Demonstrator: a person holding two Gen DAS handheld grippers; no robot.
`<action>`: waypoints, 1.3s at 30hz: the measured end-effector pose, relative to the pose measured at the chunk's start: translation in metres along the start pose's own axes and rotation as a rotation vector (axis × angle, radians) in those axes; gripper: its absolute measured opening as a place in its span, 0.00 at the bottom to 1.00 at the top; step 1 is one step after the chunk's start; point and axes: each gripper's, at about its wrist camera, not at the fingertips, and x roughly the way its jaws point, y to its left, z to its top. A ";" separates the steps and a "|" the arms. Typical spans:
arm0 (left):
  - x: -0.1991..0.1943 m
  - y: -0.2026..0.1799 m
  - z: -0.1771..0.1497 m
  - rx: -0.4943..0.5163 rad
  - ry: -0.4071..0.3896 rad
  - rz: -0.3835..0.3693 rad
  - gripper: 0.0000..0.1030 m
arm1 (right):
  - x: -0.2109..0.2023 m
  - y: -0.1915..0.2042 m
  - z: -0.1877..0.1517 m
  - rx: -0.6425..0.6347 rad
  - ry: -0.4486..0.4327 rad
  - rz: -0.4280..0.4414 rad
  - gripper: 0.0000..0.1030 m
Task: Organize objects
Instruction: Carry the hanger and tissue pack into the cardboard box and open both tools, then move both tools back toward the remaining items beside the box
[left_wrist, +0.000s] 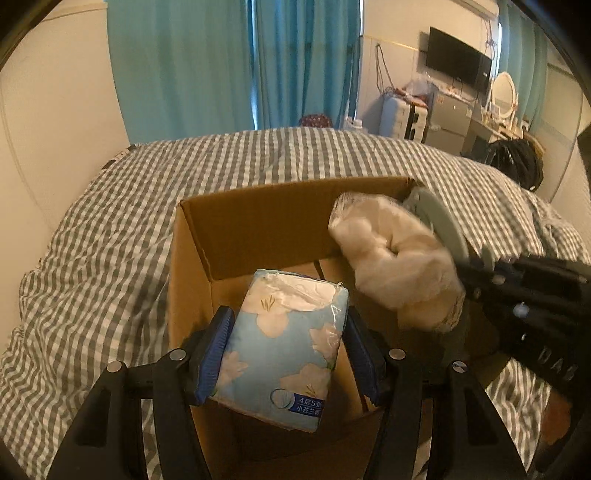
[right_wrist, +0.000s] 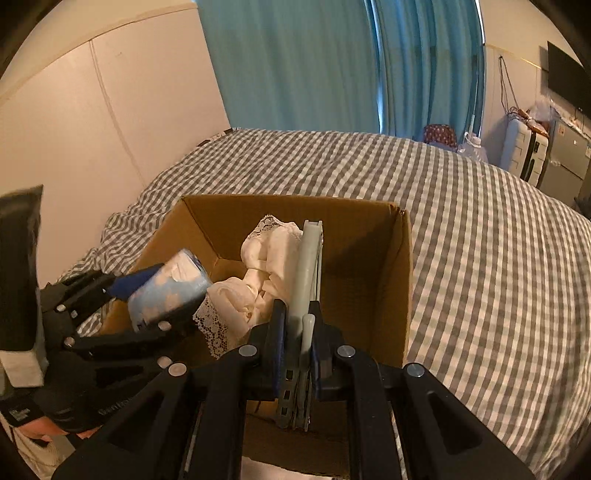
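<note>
An open cardboard box (left_wrist: 258, 229) stands on the checked bed; it also shows in the right wrist view (right_wrist: 369, 258). My left gripper (left_wrist: 284, 354) is shut on a blue floral tissue pack (left_wrist: 284, 343) and holds it over the box's near left part; the pack also shows in the right wrist view (right_wrist: 168, 295). My right gripper (right_wrist: 297, 332) is shut on a grey-green clothes hanger (right_wrist: 308, 266) with a white lace garment (right_wrist: 258, 288) bunched on it, above the box's right side. The garment (left_wrist: 395, 258) and hanger (left_wrist: 439, 221) show in the left wrist view.
A grey-and-white checked bedspread (left_wrist: 110, 240) covers the bed around the box. Teal curtains (left_wrist: 229, 62) hang behind. A suitcase (left_wrist: 399, 118), a wall television (left_wrist: 458, 61) and a dresser with a mirror (left_wrist: 502, 92) stand at far right.
</note>
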 end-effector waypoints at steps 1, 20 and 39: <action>-0.003 0.001 0.001 -0.001 -0.004 -0.001 0.62 | -0.004 -0.001 0.001 0.006 -0.006 0.001 0.11; -0.159 0.007 0.010 -0.040 -0.183 0.076 0.95 | -0.163 0.028 0.035 -0.013 -0.233 -0.112 0.76; -0.211 0.027 -0.071 -0.116 -0.246 0.119 1.00 | -0.247 0.074 -0.041 -0.060 -0.288 -0.240 1.00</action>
